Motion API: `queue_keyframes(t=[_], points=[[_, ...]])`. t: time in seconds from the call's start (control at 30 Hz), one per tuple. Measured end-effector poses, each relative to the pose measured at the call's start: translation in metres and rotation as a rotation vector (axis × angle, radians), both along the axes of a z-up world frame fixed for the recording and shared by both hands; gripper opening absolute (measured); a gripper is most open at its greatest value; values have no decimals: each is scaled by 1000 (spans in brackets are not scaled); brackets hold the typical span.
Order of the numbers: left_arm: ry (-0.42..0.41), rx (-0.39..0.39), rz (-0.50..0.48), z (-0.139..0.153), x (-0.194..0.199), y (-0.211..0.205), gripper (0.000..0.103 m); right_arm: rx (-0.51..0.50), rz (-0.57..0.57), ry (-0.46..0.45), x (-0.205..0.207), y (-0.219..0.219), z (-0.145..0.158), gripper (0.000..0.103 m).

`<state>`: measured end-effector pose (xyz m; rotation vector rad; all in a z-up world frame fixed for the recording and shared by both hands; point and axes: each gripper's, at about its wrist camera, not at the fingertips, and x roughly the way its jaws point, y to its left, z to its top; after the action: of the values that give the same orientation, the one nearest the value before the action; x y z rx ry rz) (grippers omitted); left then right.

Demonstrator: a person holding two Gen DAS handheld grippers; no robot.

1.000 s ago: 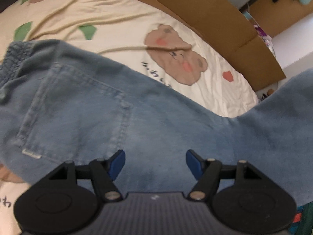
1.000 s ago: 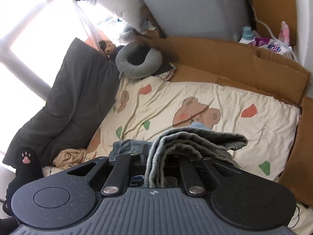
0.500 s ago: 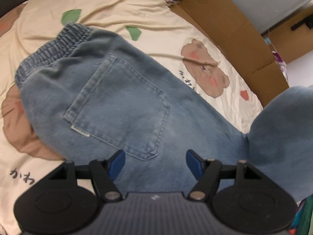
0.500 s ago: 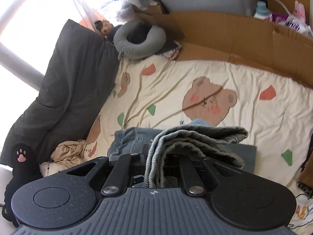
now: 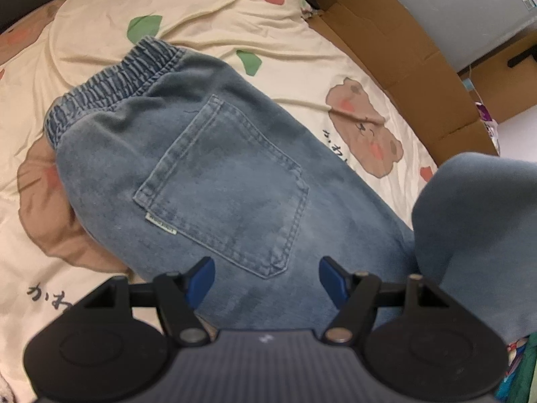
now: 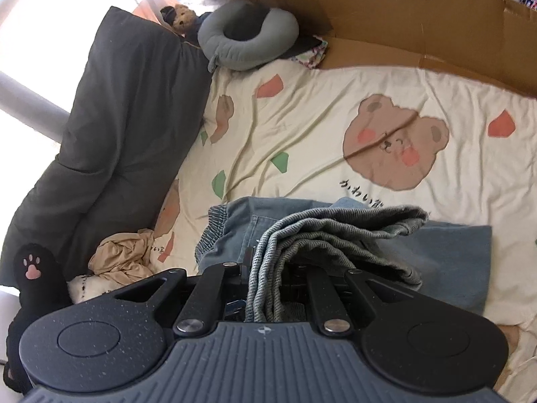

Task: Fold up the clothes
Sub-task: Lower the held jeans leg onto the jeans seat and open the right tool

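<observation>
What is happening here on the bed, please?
A person with a gripper in each hand is folding jeans on a bed sheet. The right gripper is shut on the bunched leg end, held over the waistband side. The left gripper is open above the back pocket, holding nothing. The fold is not yet laid flat.

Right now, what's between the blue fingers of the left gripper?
Only the jeans lying on the bedsheet: the left gripper is open over them, just below the back pocket, in the left wrist view.
</observation>
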<state>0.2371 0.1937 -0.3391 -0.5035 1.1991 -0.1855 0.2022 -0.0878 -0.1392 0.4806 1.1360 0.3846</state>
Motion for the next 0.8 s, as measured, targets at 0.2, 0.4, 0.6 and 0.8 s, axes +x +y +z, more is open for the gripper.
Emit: queue_keyframes(t=[0.2,0.4,0.6,0.8], points=[[8,-2,26,-7,-2,5,71,-16,-36,13,0,21,-39,9],[32,-14,64,-12,-10,17,71,-68,-38,-33,-2,49,-67,9],[20,-30,125,-7,-15,30,71,-64,-53,-58,-4,74,-91,9],[-1,-25,197,-8,-13,42,71,-62,-13,-45,-3,101,-121,11]])
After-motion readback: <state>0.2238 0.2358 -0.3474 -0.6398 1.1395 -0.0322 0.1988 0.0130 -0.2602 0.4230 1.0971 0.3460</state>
